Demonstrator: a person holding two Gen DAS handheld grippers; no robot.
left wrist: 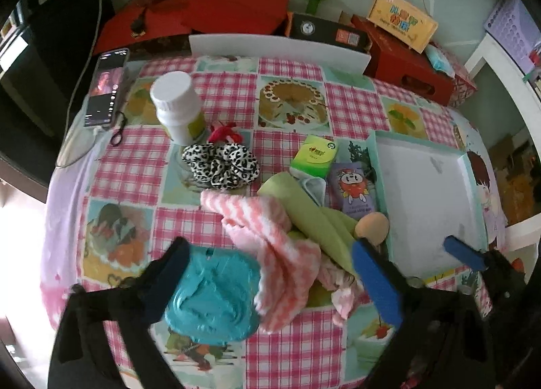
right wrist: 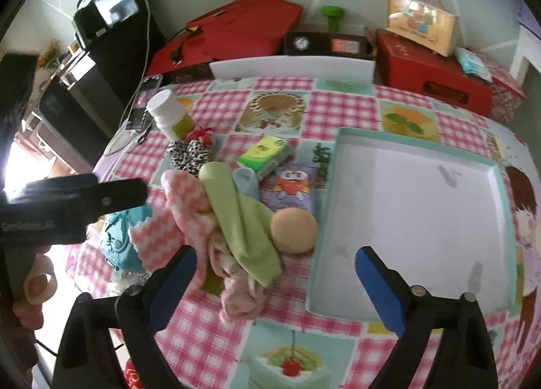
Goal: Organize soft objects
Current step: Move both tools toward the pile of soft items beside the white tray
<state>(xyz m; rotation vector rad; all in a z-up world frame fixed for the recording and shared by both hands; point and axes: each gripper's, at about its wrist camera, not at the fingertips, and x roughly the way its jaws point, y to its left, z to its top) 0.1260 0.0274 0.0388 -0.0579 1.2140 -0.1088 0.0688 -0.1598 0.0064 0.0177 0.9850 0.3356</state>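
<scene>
the left claw (left wrist: 270, 267) is spread wide over the table (left wrist: 297, 348) and pinches nothing. between its fingers lie a blue cloth (left wrist: 213, 301) and a pink and white towel (left wrist: 274, 253). just ahead of it is a green cloth (left wrist: 311, 213), then a spotted hair tie (left wrist: 219, 162). the right claw (right wrist: 275, 267) is spread wide too, with nothing in it. a round tan sponge (right wrist: 293, 230) sits just ahead of it. the white tray (right wrist: 405, 206) lies by its right finger.
</scene>
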